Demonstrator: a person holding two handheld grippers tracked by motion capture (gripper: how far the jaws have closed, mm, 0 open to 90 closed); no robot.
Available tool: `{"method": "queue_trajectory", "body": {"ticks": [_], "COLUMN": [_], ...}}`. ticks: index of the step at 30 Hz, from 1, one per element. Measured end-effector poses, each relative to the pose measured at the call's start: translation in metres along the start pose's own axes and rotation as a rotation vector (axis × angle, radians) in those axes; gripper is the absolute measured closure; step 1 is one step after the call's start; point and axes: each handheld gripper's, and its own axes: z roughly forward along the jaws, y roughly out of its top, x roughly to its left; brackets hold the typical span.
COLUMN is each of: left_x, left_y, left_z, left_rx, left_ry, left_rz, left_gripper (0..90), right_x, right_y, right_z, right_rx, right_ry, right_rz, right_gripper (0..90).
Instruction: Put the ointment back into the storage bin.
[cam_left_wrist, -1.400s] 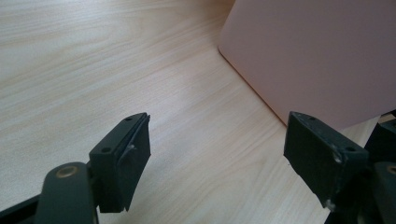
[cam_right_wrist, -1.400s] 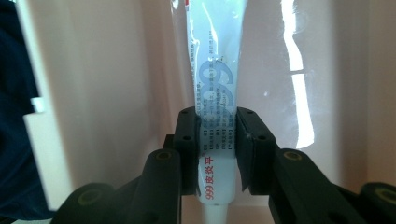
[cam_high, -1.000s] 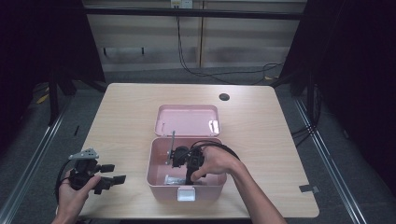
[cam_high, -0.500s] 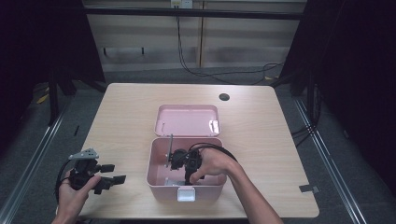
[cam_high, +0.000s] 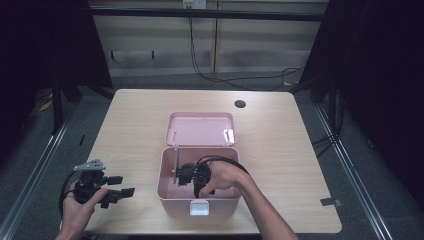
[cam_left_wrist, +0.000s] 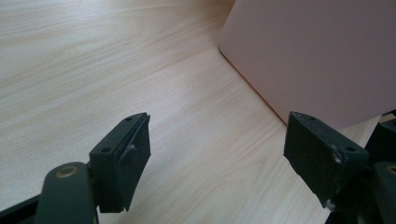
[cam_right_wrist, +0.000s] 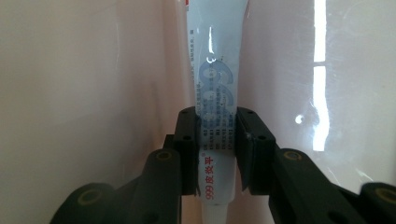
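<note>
1. Comparing with a second ago: almost nothing differs. The left gripper (cam_high: 116, 186) sits in the same spot near the tabletop's (cam_high: 310, 165) front left corner; the right gripper (cam_high: 187, 176) has barely shifted inside the pink box (cam_high: 197, 205).
2. Left gripper, nearest the person: held in the left hand (cam_high: 80, 200) low over the tabletop, well apart from the box. In the left gripper view its jaws are spread wide with bare wood between them and the pink box's outer wall (cam_left_wrist: 317, 56) beyond.
3. Right gripper: the right hand (cam_high: 225, 176) has it down inside the box. In the right gripper view the jaws are pressed in on a white tube (cam_right_wrist: 215, 116) with blue and red print, pinching it about its lower half, cap end toward the camera.
4. Tube's place: inside the pink box, against its pale inner wall, clamped between the pads (cam_right_wrist: 187, 140).
5. Farther back: the box's lid (cam_high: 201, 129) lies open, hinged behind the box.
6. Farthest: a dark round hole (cam_high: 240, 104) near the tabletop's back edge.
</note>
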Motion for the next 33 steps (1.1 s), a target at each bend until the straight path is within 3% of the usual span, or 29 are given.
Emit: {"method": "queue_trajectory", "body": {"ticks": [3, 11, 31, 33], "left_x": [0.000, 0.000, 0.000, 0.000], "left_y": [0.000, 0.000, 0.000, 0.000], "left_z": [0.000, 0.000, 0.000, 0.000], "left_rx": [0.003, 0.005, 0.004, 0.001], "left_ry": [0.001, 0.001, 0.000, -0.001], "left_rz": [0.002, 0.001, 0.002, -0.002], "left_gripper": [22.7, 22.8, 22.7, 22.7], "right_x": [-0.001, -0.003, -0.002, -0.003], "right_y": [0.002, 0.002, 0.002, 0.002], "right_z": [0.007, 0.013, 0.013, 0.011], "right_rx": [0.013, 0.022, 0.021, 0.024], "right_ry": [0.028, 0.033, 0.032, 0.025], "right_rz": [-0.015, -0.040, -0.004, 0.003], "right_gripper": [71.7, 71.7, 69.5, 66.3]}}
